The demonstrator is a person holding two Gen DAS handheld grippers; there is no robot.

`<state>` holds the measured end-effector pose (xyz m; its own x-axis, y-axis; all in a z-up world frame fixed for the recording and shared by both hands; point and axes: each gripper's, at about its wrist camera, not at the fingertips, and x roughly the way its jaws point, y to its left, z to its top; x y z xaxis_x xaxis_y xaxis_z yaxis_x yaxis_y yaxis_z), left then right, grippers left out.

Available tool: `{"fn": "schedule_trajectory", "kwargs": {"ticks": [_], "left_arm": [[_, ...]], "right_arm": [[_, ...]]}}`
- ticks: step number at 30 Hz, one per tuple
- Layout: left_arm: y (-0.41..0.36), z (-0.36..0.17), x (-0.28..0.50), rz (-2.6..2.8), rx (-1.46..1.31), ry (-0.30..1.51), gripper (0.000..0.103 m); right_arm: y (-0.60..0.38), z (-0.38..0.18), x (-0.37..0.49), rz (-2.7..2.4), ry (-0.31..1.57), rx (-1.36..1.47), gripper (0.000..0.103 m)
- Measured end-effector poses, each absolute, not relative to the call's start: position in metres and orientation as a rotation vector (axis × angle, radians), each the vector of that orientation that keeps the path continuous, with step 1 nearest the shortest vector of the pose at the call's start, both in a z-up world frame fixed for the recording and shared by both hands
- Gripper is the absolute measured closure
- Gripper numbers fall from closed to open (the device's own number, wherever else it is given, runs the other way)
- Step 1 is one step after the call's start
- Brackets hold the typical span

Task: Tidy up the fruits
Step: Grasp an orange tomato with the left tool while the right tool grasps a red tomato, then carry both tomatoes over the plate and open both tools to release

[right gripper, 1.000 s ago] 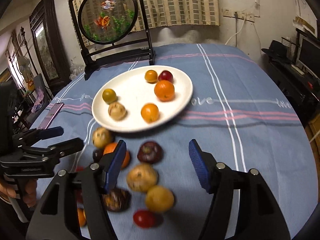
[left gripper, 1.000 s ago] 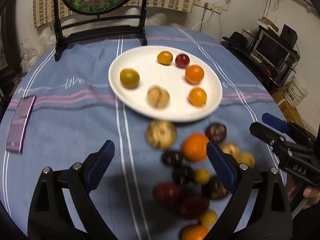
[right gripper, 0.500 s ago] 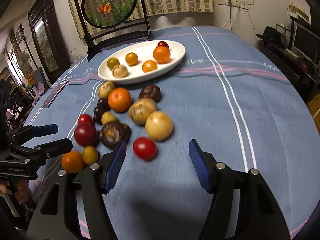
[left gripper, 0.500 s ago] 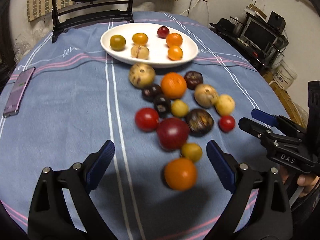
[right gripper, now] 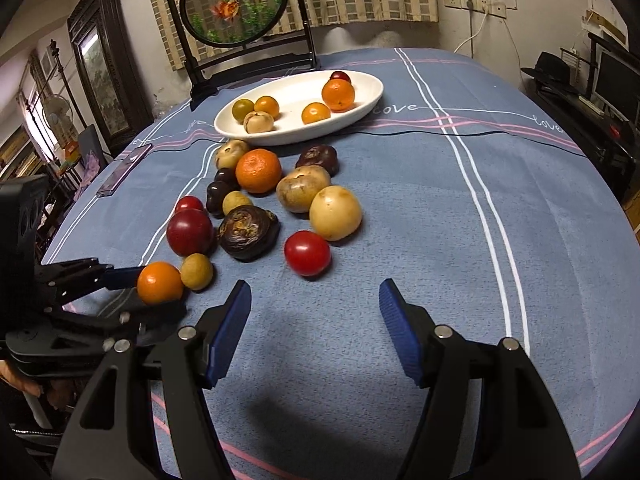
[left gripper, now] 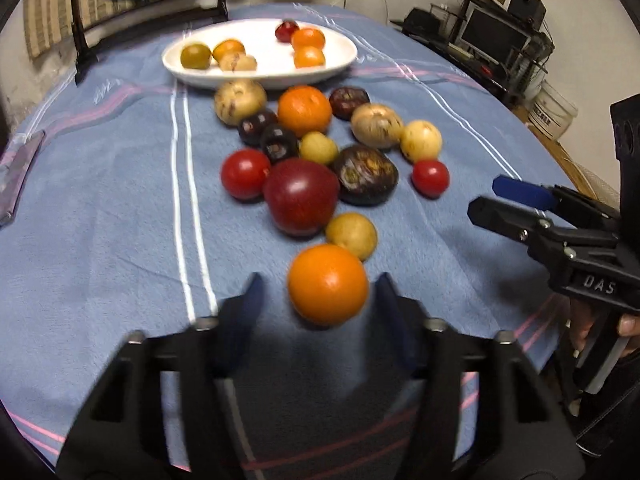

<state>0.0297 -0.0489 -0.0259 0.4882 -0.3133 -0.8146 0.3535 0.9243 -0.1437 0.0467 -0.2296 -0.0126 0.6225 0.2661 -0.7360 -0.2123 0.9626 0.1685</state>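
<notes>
An orange fruit [left gripper: 328, 284] [right gripper: 160, 282] lies nearest on the blue cloth, between the fingers of my left gripper [left gripper: 320, 300] [right gripper: 156, 292]. Its jaws are closing around the fruit; in the left wrist view a sliver of cloth still shows beside the left pad. A red tomato [right gripper: 307, 253] sits just ahead of my right gripper [right gripper: 314, 312] [left gripper: 486, 198], which is open and holds nothing. Several loose fruits, among them a dark red one [left gripper: 301, 196] and a large orange [left gripper: 305, 110], lie in a cluster. The white plate [left gripper: 264, 54] [right gripper: 296, 92] beyond holds several fruits.
A round framed goldfish screen [right gripper: 236, 4] on a black stand sits behind the plate. A phone [right gripper: 124, 170] lies at the table's left edge. Shelves with a monitor [left gripper: 492, 40] stand off to the right. Bare cloth [right gripper: 460, 220] spreads to the right of the fruits.
Both grippers drew back from the plate toward the near end of the fruit cluster and sank. The left gripper's jaws narrowed around the nearest orange fruit; the right gripper's jaws stayed as wide.
</notes>
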Motion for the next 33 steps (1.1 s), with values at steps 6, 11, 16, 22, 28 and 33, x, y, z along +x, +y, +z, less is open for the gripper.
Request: {"fn": "schedule_trajectory", "kwargs": {"ticks": [6,11,16,22,28,33], "left_arm": [[-0.051,-0.026,0.030,-0.438,0.048,0.972,0.065],[-0.050,-0.025,0.031,-0.449,0.046,0.972,0.065],[-0.048,-0.025,0.031,-0.459,0.044,0.976,0.065],[-0.048,-0.026,0.034,-0.467,0.045,0.975,0.065],[-0.045,-0.019,0.032,-0.457,0.045,0.959,0.065],[-0.045,-0.006,0.027,-0.455,0.060,0.927,0.065]], "right_arm": [[-0.220,-0.018,0.050,0.258,0.863,-0.008,0.036],[-0.205,-0.022,0.061,0.249,0.890,-0.073,0.036],[-0.193,-0.023,0.077,0.233,0.905,-0.088,0.044],[-0.193,-0.023,0.082,0.199,0.897,-0.092,0.074],[-0.208,-0.011,0.068,0.214,0.842,-0.042,0.074],[-0.216,-0.002,0.059,0.245,0.816,-0.013,0.074]]}}
